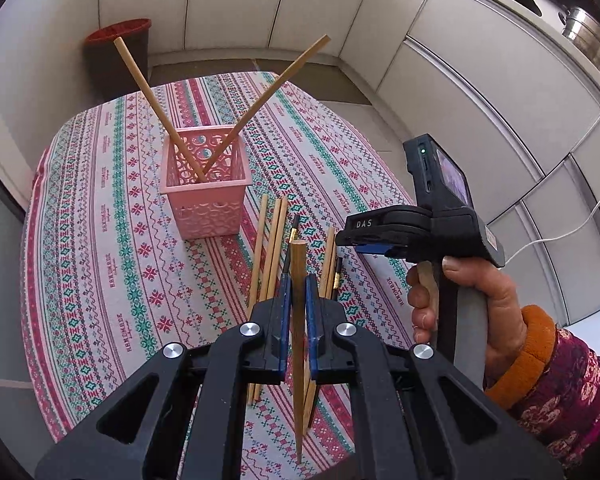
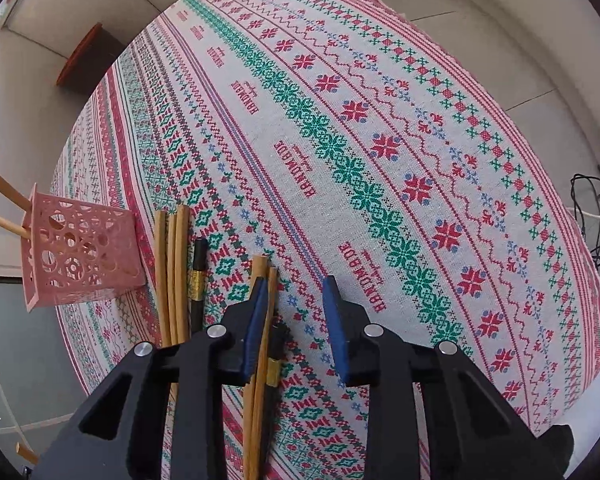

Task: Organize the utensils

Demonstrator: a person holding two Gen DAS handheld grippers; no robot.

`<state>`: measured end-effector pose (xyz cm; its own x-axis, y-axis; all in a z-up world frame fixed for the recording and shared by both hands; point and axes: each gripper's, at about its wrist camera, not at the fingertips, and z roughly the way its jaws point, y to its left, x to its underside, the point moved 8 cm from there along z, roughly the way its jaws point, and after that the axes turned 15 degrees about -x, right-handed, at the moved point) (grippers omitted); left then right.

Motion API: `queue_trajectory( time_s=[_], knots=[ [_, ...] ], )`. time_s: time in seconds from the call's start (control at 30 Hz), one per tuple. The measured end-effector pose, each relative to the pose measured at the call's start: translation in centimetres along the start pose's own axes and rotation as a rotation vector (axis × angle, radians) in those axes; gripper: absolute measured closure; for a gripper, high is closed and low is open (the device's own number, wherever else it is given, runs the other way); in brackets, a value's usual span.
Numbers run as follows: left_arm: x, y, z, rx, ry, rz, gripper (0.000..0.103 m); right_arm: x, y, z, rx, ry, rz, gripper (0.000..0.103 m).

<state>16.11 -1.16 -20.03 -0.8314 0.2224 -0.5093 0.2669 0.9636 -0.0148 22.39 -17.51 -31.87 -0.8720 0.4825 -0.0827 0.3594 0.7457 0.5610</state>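
The left gripper (image 1: 296, 292) has its jaws clamped on one wooden chopstick (image 1: 299, 344) above the tabletop (image 1: 100, 240). The right gripper (image 2: 296, 320) hovers with jaws apart over loose chopsticks (image 2: 172, 272) lying beside the pink basket (image 1: 206, 184), which holds two.

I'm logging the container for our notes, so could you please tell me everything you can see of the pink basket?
The pink basket is a small square tub, seemingly plastic, with walls pierced by round cut-outs and a flat outward rim. It stands upright on the patterned tablecloth, open top up. Two wooden chopsticks stand inside it, leaning apart in a V and crossing low down. Other chopsticks lie loose on the cloth beside it; whether any touch it is unclear. Neither gripper touches it.
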Motion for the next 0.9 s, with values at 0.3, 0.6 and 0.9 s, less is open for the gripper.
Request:
queue_trajectory(
  time_s=[0.3, 0.6, 0.9],
  knots=[
    [-0.3, 0.0, -0.4, -0.003, -0.017, -0.012, 0.096, -0.4, 2.1, 2.3, 0.121, 0.007, -0.072, 0.077],
    [-0.2, 0.2, -1.6, -0.035, -0.026, -0.024, 0.096, 0.0, 3.8, 3.5, 0.07, -0.065, 0.012, 0.098],
    [-0.6, 0.6, -4.4, -0.041, -0.079, -0.062, 0.096, 0.6, 7.0, -5.1, -0.119, -0.274, -0.101, 0.098]
  ],
)
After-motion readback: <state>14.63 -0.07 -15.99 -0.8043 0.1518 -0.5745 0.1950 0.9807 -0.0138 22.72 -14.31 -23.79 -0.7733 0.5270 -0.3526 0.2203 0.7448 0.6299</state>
